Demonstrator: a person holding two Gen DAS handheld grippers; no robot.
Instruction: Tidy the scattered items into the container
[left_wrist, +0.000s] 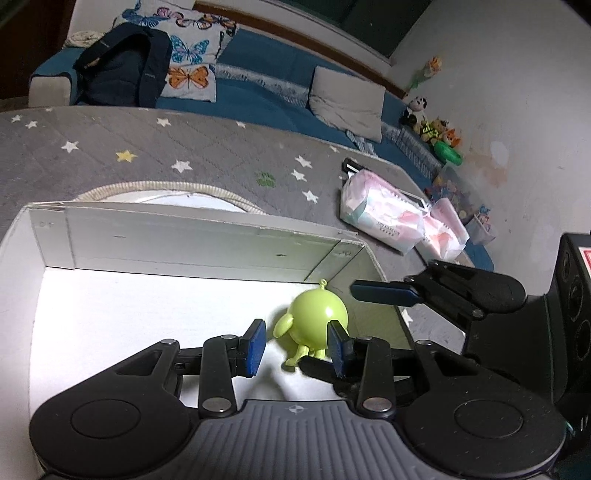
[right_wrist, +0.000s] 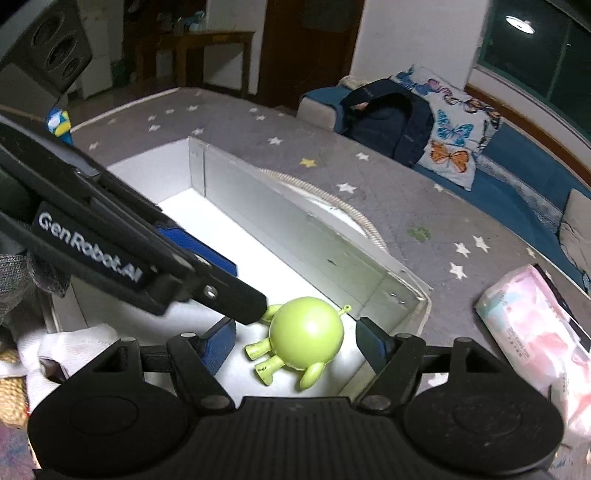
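Green toy figure (right_wrist: 306, 338) lies on the white floor of the open cardboard box (left_wrist: 192, 240), at the box's right end near the corner, its round body up and its stubby legs pointing toward the near-left in the right wrist view. The hanging loop on its head aims at the far-right corner, so its long axis runs diagonally from loop to feet. The right gripper (right_wrist: 301, 345) straddles the toy with jaws released, blue pads standing clear of the body on both sides. The left gripper (left_wrist: 297, 345) hangs just near-left of the figure, also spread and grasping nothing. The placement looks done; the sound way to finish is probably to lift both grippers straight up without brushing the toy or the box wall, then turn to what remains outside. A pink tissue pack (right_wrist: 532, 325) lies on the grey star-patterned mat (right_wrist: 369, 177) to the right of the box, and a small blue and yellow toy (right_wrist: 59, 123) stands at the far left
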